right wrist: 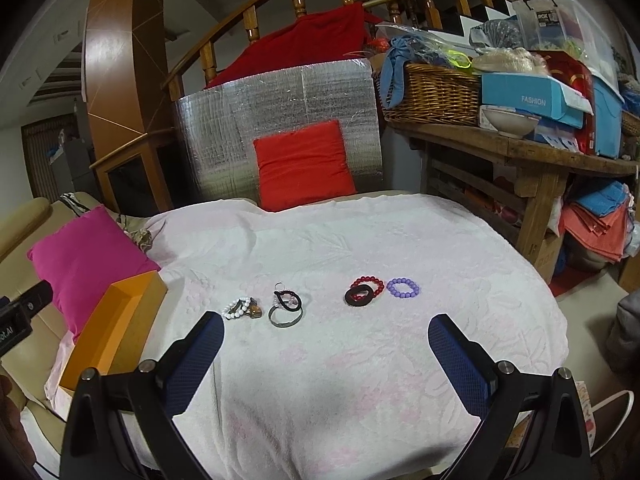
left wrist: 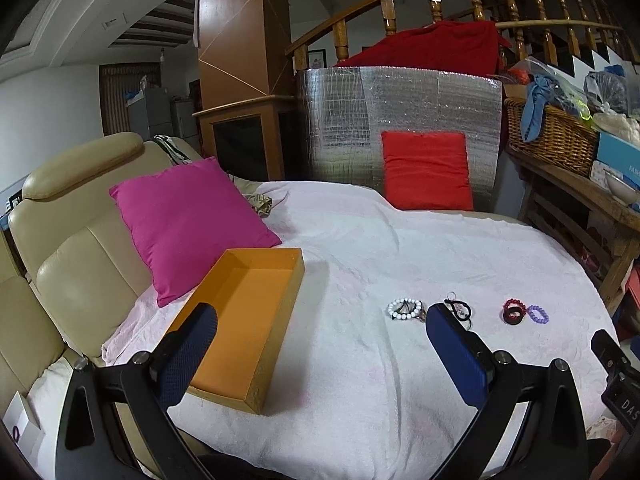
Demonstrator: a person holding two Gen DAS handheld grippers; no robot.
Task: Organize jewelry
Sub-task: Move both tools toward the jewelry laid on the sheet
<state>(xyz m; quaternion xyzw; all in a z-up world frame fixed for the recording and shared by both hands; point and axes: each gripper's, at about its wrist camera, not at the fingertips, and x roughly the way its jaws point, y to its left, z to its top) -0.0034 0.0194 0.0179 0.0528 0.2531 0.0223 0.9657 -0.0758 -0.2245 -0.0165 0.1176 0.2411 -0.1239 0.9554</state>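
Both grippers hovering, jaws wide apart, nothing held.
Left gripper point(left wrist: 320, 320) sits over the orange box point(left wrist: 244, 320); right gripper point(right wrist: 325, 330) faces the bracelets point(right wrist: 384, 290).

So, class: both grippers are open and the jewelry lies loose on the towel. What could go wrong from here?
1. The red bead bracelet overlaps the black band, so one grasp may drag both.
2. The orange box sits on soft, wrinkled towel near its edge; a nudge might tip it.

We are seeing a pink cushion point(left wrist: 188, 224) leaning on a beige sofa point(left wrist: 76, 248), a red cushion point(right wrist: 304, 164) resting against a silver foil panel point(right wrist: 276, 96), and a wicker basket point(right wrist: 434, 96) sitting on a wooden bench point(right wrist: 520, 152).
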